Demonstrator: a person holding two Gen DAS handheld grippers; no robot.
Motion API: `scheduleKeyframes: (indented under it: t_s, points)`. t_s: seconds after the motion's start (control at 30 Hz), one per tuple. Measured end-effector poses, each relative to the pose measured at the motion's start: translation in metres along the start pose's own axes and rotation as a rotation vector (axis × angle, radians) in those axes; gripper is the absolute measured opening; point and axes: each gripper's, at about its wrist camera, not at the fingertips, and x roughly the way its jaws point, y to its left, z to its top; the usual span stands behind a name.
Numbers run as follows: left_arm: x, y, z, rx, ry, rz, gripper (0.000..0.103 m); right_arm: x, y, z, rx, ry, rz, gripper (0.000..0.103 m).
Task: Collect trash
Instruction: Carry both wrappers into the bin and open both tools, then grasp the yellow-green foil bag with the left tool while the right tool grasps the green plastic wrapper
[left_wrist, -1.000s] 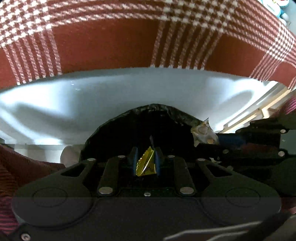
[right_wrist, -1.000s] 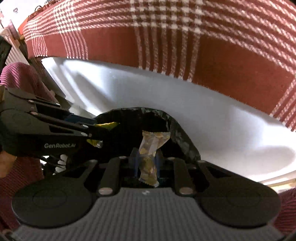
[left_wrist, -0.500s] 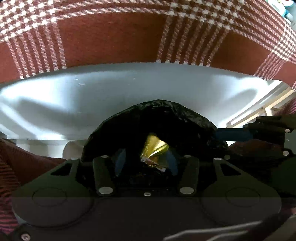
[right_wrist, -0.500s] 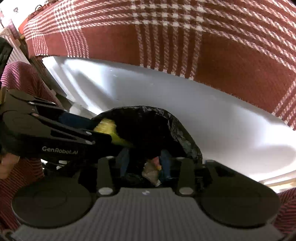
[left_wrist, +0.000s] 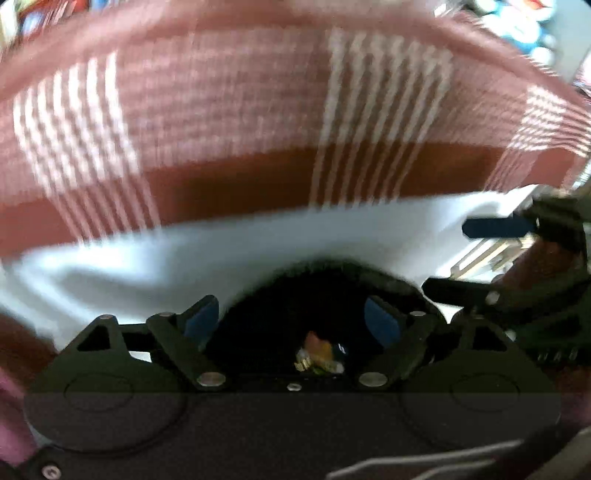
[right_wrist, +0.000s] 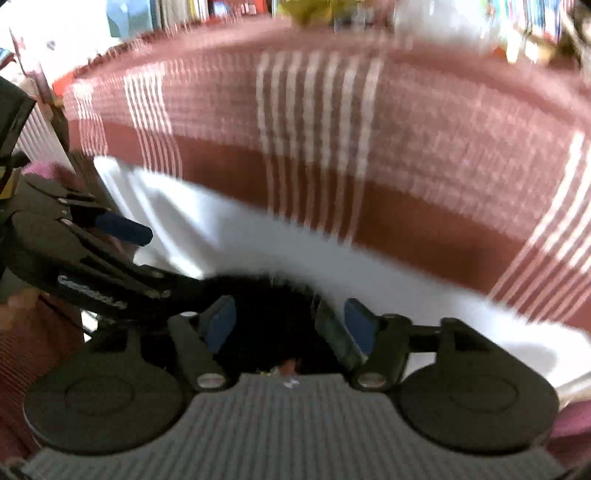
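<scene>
Both grippers, left gripper (left_wrist: 291, 319) and right gripper (right_wrist: 290, 321), have just been opening and hang spread and empty over the black bin bag (left_wrist: 314, 295) (wrappers (left_wrist: 319, 356) lie below inside).

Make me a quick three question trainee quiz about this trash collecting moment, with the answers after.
1. True or false: the left gripper grips a wrapper.
2. Where do the wrappers lie? A) on the checked cloth B) inside the black bin bag C) on the floor
3. Fill in: the right gripper's jaws stand ____.

Key: 1 false, its jaws have just been opening with nothing between them; 2 B, the black bin bag; 3 open, just opened too.
</scene>
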Motion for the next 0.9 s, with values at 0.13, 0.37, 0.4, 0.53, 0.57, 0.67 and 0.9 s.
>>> scheduleKeyframes:
  t_s: [0.13,0.37,0.4,0.53,0.57,0.67,0.9]
  points:
    - [-0.036,0.002,0.028,0.107,-0.148,0.016,0.095,-0.034,-0.013,0.027,-0.011,-0.115,-0.005,0.084]
    - [-0.065,0.013,0.082,0.081,-0.340,0.004,0.097,-0.073,-0.028,0.071,-0.042,-0.306,-0.090,0.089]
    - [-0.067,0.017,0.090,0.070,-0.365,0.013,0.097,-0.074,-0.029,0.078,-0.047,-0.327,-0.112,0.089]
    - [-0.062,0.025,0.124,0.040,-0.470,0.068,0.097,-0.080,-0.042,0.105,-0.052,-0.398,-0.185,0.089]
    - [-0.061,0.028,0.132,0.036,-0.487,0.082,0.097,-0.079,-0.046,0.112,-0.052,-0.410,-0.196,0.089]
    - [-0.048,0.035,0.156,0.030,-0.521,0.121,0.097,-0.075,-0.057,0.133,-0.056,-0.438,-0.234,0.089]
    - [-0.003,0.045,0.198,0.012,-0.541,0.183,0.097,-0.048,-0.086,0.188,-0.067,-0.431,-0.285,0.089]
